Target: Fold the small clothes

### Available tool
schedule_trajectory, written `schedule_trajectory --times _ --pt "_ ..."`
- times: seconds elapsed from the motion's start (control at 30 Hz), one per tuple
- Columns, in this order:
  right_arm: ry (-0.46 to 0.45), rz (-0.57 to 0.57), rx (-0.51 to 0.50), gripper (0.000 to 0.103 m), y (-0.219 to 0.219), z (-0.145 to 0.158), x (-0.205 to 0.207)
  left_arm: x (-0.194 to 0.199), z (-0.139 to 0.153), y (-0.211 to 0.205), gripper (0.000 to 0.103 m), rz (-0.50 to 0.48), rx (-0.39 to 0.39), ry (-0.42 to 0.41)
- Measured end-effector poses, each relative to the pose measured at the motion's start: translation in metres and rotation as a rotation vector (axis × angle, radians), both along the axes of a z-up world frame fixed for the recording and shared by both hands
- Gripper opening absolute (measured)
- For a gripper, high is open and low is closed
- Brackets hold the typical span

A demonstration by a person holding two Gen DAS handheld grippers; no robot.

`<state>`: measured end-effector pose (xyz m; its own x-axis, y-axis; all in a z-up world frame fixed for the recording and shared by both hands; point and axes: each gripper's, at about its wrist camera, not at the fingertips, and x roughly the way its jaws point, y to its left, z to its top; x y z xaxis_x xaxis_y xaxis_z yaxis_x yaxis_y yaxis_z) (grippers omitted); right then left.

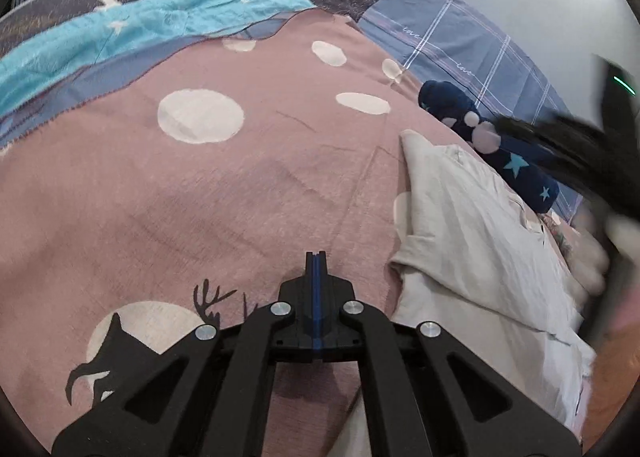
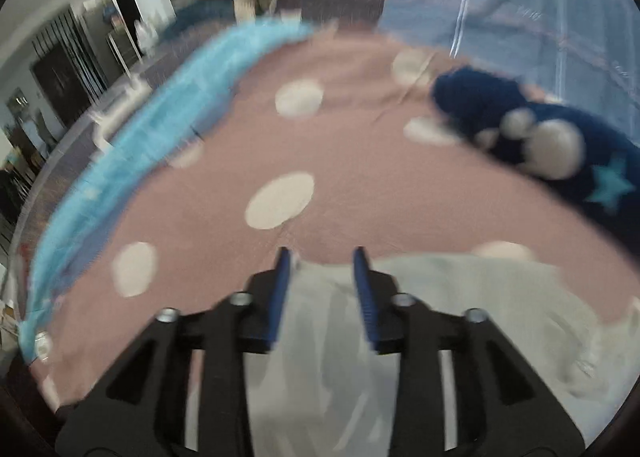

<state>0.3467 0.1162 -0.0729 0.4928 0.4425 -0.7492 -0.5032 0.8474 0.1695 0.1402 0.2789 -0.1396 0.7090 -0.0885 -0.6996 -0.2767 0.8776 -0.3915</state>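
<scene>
A cream-white small garment point(image 1: 480, 241) lies crumpled on the pink dotted bedspread point(image 1: 240, 197), to the right in the left wrist view. Beyond it lies a navy fleece piece point(image 1: 516, 161) with stars and pale paw spots. My left gripper point(image 1: 316, 257) is shut with nothing in it, over bare bedspread left of the garment. In the blurred right wrist view my right gripper point(image 2: 322, 255) stands open over the far edge of the white garment point(image 2: 320, 337). Cloth shows between its blue pads point(image 2: 280, 289), and I see no pinch. The navy piece point(image 2: 560, 145) is to its upper right.
A light blue fleece blanket point(image 1: 120, 41) runs along the bed's far left side. A grey-blue checked cover point(image 1: 460, 45) lies at the far right. A person's hand point(image 1: 592, 257) and a blurred black streak point(image 1: 580, 153) of the right tool fill the right edge.
</scene>
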Motion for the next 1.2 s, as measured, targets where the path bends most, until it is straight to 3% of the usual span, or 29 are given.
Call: schedule_trajectory --times 0.07,0.17,0.2,0.23,0.37,0.43,0.47,0.5,0.63,0.67,0.73,0.77,0.87,0.97,1.07,1.2 --pt "-0.038 0.021 0.037 0.042 -0.033 0.020 -0.031 -0.003 0.012 -0.009 0.000 -0.037 0.034 -0.034" --pt "-0.091 -0.002 0.057 0.062 -0.112 0.029 -0.099 -0.001 0.046 -0.044 0.006 -0.194 0.094 -0.127" --pt "-0.094 -0.031 0.055 0.073 -0.137 0.025 -0.116 0.002 0.052 -0.056 0.014 -0.230 0.112 -0.133" --pt "-0.092 -0.057 0.050 0.074 -0.152 0.022 -0.127 0.009 0.058 -0.071 0.024 -0.274 0.142 -0.130" --pt "-0.041 -0.251 -0.036 0.072 -0.218 -0.007 -0.153 0.045 0.050 -0.112 0.033 -0.374 0.129 -0.076" --pt "0.109 -0.377 -0.054 0.065 -0.245 -0.041 -0.145 0.069 0.016 -0.131 0.037 -0.393 0.152 0.041" --pt "0.150 -0.400 -0.047 0.064 -0.252 -0.056 -0.142 0.071 0.006 -0.136 0.039 -0.393 0.186 0.043" --pt "0.059 -0.388 -0.035 0.064 -0.252 -0.056 -0.149 0.068 0.009 -0.140 0.042 -0.399 0.217 0.026" --pt "0.030 -0.367 -0.129 0.064 -0.242 -0.053 -0.154 0.068 0.010 -0.148 0.044 -0.401 0.277 0.036" --pt "0.040 -0.363 -0.125 0.061 -0.245 -0.050 -0.156 0.067 0.010 -0.148 0.044 -0.400 0.286 0.040" --pt "0.038 -0.410 -0.089 0.043 -0.268 -0.038 -0.161 0.065 0.009 -0.148 0.044 -0.400 0.292 0.038" --pt "0.016 -0.444 -0.078 0.043 -0.282 -0.030 -0.167 0.067 0.011 -0.147 0.044 -0.400 0.290 0.038" --pt "-0.079 -0.610 -0.176 0.043 -0.351 -0.006 -0.183 0.068 0.012 -0.149 0.044 -0.397 0.285 0.036" --pt "-0.151 -0.890 -0.438 0.050 -0.445 0.007 -0.187 0.070 0.011 -0.151 0.044 -0.396 0.299 0.037" --pt "-0.125 -1.015 -0.528 0.051 -0.502 0.006 -0.187 0.072 0.010 -0.156 0.045 -0.395 0.322 0.041" --pt "0.010 -1.001 -0.474 0.050 -0.542 -0.016 -0.173 0.071 0.010 -0.156 0.045 -0.394 0.332 0.040"
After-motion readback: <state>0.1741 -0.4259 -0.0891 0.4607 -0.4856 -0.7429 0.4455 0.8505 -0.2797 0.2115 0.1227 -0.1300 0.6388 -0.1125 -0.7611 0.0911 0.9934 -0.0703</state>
